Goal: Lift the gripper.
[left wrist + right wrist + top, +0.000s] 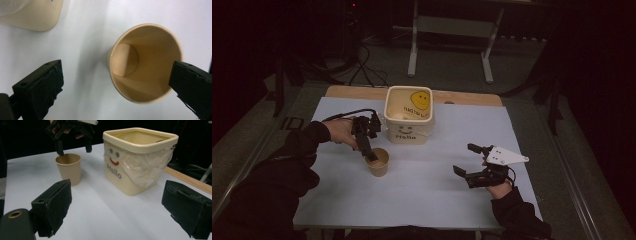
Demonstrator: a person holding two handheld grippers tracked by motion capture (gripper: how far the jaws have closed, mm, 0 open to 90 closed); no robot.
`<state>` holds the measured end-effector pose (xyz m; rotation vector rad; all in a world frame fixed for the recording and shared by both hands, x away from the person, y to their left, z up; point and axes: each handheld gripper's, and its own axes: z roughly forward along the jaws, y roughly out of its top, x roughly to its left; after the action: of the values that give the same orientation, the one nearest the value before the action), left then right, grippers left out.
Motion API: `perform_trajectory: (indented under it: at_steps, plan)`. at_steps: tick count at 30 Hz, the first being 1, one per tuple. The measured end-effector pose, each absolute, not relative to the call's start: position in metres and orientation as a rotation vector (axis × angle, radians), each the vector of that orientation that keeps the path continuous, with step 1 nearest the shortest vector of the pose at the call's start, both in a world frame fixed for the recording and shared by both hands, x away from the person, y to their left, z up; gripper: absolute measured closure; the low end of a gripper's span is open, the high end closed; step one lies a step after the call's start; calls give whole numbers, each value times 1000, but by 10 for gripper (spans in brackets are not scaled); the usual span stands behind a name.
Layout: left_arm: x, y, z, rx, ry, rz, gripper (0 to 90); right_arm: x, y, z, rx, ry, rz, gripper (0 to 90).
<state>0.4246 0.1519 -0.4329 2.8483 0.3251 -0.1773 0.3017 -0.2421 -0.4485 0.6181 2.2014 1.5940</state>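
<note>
A tan paper cup (378, 162) stands upright on the table (427, 195) just in front of the cream "Hello" bin (408, 116), the left gripper (368, 152) spread wide above its rim, while the right gripper (465, 161), also wide apart, waits well off to the cup's right.

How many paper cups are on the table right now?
1. A tan paper cup stands upright on the white table cover, just in front of the cream square Hello bin, under the open left gripper.
</note>
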Motion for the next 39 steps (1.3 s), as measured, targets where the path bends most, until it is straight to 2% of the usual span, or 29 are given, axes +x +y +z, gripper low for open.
perform_trajectory:
  at_steps: [39]
  plan:
    - [412, 154, -355, 2887, 328, -108, 6, 303, -240, -449, 604, 2226, 1603, 91]
